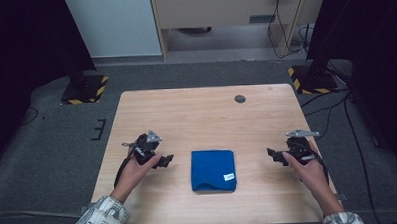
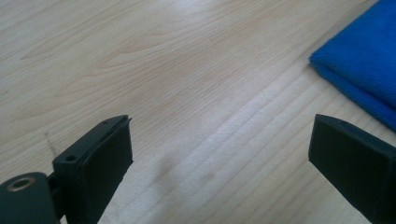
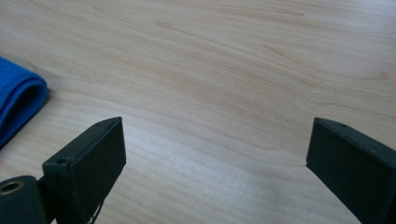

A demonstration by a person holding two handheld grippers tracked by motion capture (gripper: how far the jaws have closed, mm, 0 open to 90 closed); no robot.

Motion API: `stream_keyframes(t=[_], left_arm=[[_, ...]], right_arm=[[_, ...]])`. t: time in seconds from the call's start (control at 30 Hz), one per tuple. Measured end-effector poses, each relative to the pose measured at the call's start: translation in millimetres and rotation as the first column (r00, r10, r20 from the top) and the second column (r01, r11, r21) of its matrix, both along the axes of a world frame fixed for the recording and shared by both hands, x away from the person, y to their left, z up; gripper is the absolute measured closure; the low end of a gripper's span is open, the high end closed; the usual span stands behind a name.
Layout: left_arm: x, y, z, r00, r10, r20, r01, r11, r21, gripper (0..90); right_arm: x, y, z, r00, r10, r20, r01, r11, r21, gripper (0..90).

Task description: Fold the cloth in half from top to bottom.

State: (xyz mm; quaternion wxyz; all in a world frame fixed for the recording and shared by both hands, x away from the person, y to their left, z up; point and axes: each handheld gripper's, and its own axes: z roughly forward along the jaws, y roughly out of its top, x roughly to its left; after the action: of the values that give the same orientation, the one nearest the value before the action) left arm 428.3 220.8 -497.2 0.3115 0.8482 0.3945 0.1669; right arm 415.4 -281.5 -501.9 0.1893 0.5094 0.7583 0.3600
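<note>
Two grippers are sitting low over a pale wooden counter (image 1: 206, 116), and I am looking down on it from the high view: a light, rectangular top with fine straight grain, standing on dark grey carpet. Beyond its far edge I am seeing a white panel, a wooden cabinet frame with cables hanging behind it, and two black stands on yellow-and-black striped bases. A small dark round disc (image 1: 240, 98) is lying near the far edge, right of centre.

The folded blue cloth (image 1: 213, 170) is resting flat near the near edge, about midway between the grippers. It is a soft, nappy square with a small white tag (image 1: 229, 177) at its near right corner (the folded layers are showing as a rounded lip in the right gripper view).

The left gripper (image 1: 164, 160) is hovering just left of the cloth, jaws spread wide over bare wood, the cloth's corner (image 2: 359, 70) lying ahead to one side. The right gripper (image 1: 273, 155) is holding farther off to the cloth's right, its jaws likewise gaping with nothing between them. Bare counter is stretching from the cloth to the far edge.
</note>
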Motion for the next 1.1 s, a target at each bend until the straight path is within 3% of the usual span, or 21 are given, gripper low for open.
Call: stream_keyframes(t=[0.07, 0.13, 0.43, 0.5, 0.57, 0.67, 0.77, 0.93, 1.03, 1.1], left_arm=[[3.9, 3.1, -1.7, 0.9999, 0.011, -0.002, -0.011, 0.9999, 0.001, 5.5], [10.2, 7.2, -4.4, 0.9996, 0.027, -0.009, -0.027, 0.9996, 0.012, 5.5], [24.8, 13.6, -9.7, 0.9978, 0.067, -0.006, -0.066, 0.9975, 0.024, 5.5], [27.3, 15.3, -10.6, 0.9945, 0.103, 0.018, -0.104, 0.9940, 0.035, 5.4], [31.0, 17.4, -14.2, 0.9917, 0.128, 0.008, -0.128, 0.9914, 0.027, 5.3], [34.1, 19.0, -18.5, 0.9893, 0.146, 0.004, -0.146, 0.9890, 0.027, 4.8], [36.1, 20.7, -23.1, 0.9875, 0.158, -0.004, -0.158, 0.9873, 0.021, 4.7], [36.2, 23.3, -28.5, 0.9824, 0.186, -0.010, -0.187, 0.9824, -0.014, 4.7], [35.5, 23.5, -34.5, 0.9785, 0.205, -0.024, -0.206, 0.9782, -0.028, 4.7], [33.4, 23.8, -38.0, 0.9799, 0.200, -0.001, -0.200, 0.9789, -0.044, 1.8]], right_arm=[[5.6, 0.2, -1.2, 1.0000, -0.005, -0.001, 0.005, 1.0000, 0.000, 5.5], [16.0, -0.5, -4.7, 0.9992, -0.022, -0.033, 0.023, 0.9990, 0.037, 6.1], [38.3, 6.8, -14.6, 0.9964, -0.034, -0.078, 0.035, 0.9994, 0.006, 7.1], [45.0, 6.9, -15.9, 0.9971, -0.051, -0.056, 0.050, 0.9985, -0.021, 7.1], [52.9, 5.3, -18.6, 0.9952, -0.089, -0.041, 0.088, 0.9955, -0.036, 7.6], [58.1, 2.2, -23.8, 0.9905, -0.130, -0.043, 0.129, 0.9912, -0.031, 7.6], [60.5, 1.3, -30.2, 0.9866, -0.153, -0.057, 0.149, 0.9870, -0.059, 7.0], [61.5, 6.7, -35.9, 0.9872, -0.158, -0.026, 0.154, 0.9826, -0.104, 3.6], [60.6, 10.2, -38.2, 0.9894, -0.145, -0.007, 0.144, 0.9852, -0.093, 2.7], [60.1, 11.3, -38.3, 0.9893, -0.146, -0.007, 0.145, 0.9850, -0.094, 2.7]])
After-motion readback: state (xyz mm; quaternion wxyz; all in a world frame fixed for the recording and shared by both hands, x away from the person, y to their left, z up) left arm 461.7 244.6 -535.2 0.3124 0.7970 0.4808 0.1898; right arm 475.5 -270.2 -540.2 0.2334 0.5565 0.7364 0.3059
